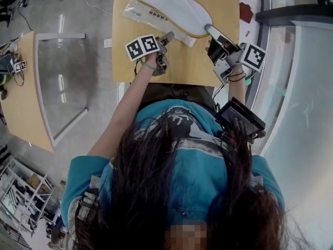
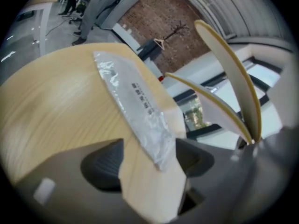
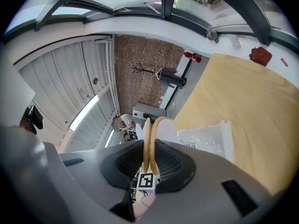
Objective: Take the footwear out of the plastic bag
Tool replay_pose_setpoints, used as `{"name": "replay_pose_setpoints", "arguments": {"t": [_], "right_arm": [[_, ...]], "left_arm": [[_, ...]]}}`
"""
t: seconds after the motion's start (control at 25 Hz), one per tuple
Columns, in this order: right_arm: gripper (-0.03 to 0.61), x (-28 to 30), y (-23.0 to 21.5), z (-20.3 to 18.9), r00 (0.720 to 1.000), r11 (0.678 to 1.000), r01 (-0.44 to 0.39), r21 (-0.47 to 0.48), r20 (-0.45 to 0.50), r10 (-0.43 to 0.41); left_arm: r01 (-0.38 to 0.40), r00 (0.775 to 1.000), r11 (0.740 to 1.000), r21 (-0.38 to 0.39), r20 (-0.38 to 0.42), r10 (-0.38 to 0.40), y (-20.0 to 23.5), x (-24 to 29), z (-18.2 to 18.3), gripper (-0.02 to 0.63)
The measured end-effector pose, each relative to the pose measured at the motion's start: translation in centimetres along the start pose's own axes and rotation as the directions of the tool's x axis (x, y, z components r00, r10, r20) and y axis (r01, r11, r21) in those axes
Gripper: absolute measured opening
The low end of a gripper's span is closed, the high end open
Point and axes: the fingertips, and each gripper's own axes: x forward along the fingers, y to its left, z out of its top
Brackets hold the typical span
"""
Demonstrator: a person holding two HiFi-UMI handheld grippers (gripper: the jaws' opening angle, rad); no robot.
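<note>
Reaching arms, head view: both forearms stretch forward over the wooden table (image 1: 200, 66). The left hand (image 1: 156, 64) holds the left gripper (image 1: 166, 38) sloping down toward the near end of the plastic bag (image 1: 136, 12). The right hand (image 1: 237, 72) holds the right gripper (image 1: 212, 31) nearly level, with its tip at the narrow end of the insoles (image 1: 171, 7).
Footwear, head view: the insoles show a white upper face with a tan rim. From this angle they overlap the clear bag, which lies flat on the table.
Left gripper, left gripper view: the left gripper (image 2: 149, 164) has its jaws spread wide, with neither pad pressing on anything. The near end of the plastic bag (image 2: 133, 108) lies on the table (image 2: 51, 111) in the gap between them.
Footwear, left gripper view: the two insoles (image 2: 229, 69) are raised in the air to the right of the bag and apart from it. They meet at their lower end and splay apart higher up.
Right gripper, right gripper view: the right gripper (image 3: 150, 164) has its jaws drawn narrow and clamped on both insoles (image 3: 150, 139).
Footwear, right gripper view: the insoles are seen edge-on as two thin tan-rimmed strips, side by side. The crinkled plastic bag (image 3: 208, 136) lies beyond them on the table (image 3: 252, 101).
</note>
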Motion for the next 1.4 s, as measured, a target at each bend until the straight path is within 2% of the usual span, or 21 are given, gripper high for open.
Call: {"name": "replay_pose_setpoints", "arguments": {"t": [0.16, 0.36, 0.44, 0.56, 0.68, 0.84, 0.92, 1.04, 1.16, 1.24, 1.4], "right_arm": [[0.076, 1.9, -1.9, -1.7, 1.000, 0.997, -0.020, 0.077, -0.019, 0.022], [0.077, 3.0, -7.2, -4.6, 0.992, 0.971, 0.123, 0.203, -0.035, -0.118], [0.077, 3.0, -8.8, -5.3, 0.988, 0.957, 0.153, 0.247, -0.021, -0.152], [0.077, 2.5, -11.2, -6.0, 0.974, 0.937, 0.221, 0.270, -0.020, -0.224], [0.078, 2.2, -13.2, -6.6, 0.950, 0.919, 0.306, 0.247, -0.023, -0.310], [0.080, 2.2, -14.7, -6.8, 0.929, 0.914, 0.367, 0.171, -0.022, -0.369], [0.122, 2.1, -15.2, -7.0, 0.913, 0.906, 0.409, 0.108, -0.047, -0.406], [0.207, 1.5, -16.1, -6.9, 0.871, 0.870, 0.490, 0.047, -0.061, -0.488], [0.232, 0.7, -16.1, -6.3, 0.842, 0.843, 0.538, 0.000, -0.039, -0.537], [0.232, 0.3, -15.6, -5.6, 0.847, 0.847, 0.531, -0.015, -0.014, -0.531], [0.230, 1.0, -13.2, -4.9, 0.897, 0.895, 0.443, -0.051, 0.016, -0.443]], "left_arm": [[0.010, 0.999, 1.000, 0.008, 0.046, -0.011, 0.4, -2.0, -0.1, 0.334], [0.030, 0.997, 0.999, 0.041, 0.071, -0.033, 1.0, -4.0, 0.3, 0.334], [0.045, 0.995, 0.998, 0.049, 0.083, -0.049, 1.0, -4.8, 0.5, 0.334], [0.059, 0.993, 0.995, 0.074, 0.102, -0.067, 0.5, -5.8, 0.4, 0.334], [0.068, 0.991, 0.991, 0.117, 0.103, -0.080, -0.2, -6.4, 0.1, 0.333], [0.098, 0.992, 0.987, 0.130, 0.073, -0.108, -1.0, -6.8, -0.6, 0.333], [0.099, 0.991, 0.987, 0.125, 0.074, -0.109, -1.1, -7.1, -0.8, 0.333], [0.080, 0.992, 0.987, 0.136, 0.082, -0.092, -0.7, -7.6, -0.8, 0.333], [0.062, 0.993, 0.986, 0.157, 0.085, -0.076, -0.4, -8.2, -0.7, 0.333], [0.055, 0.993, 0.986, 0.160, 0.096, -0.070, -0.2, -8.5, -0.5, 0.333], [0.040, 0.992, 0.986, 0.162, 0.113, -0.059, 0.5, -8.7, 0.0, 0.333]]}}
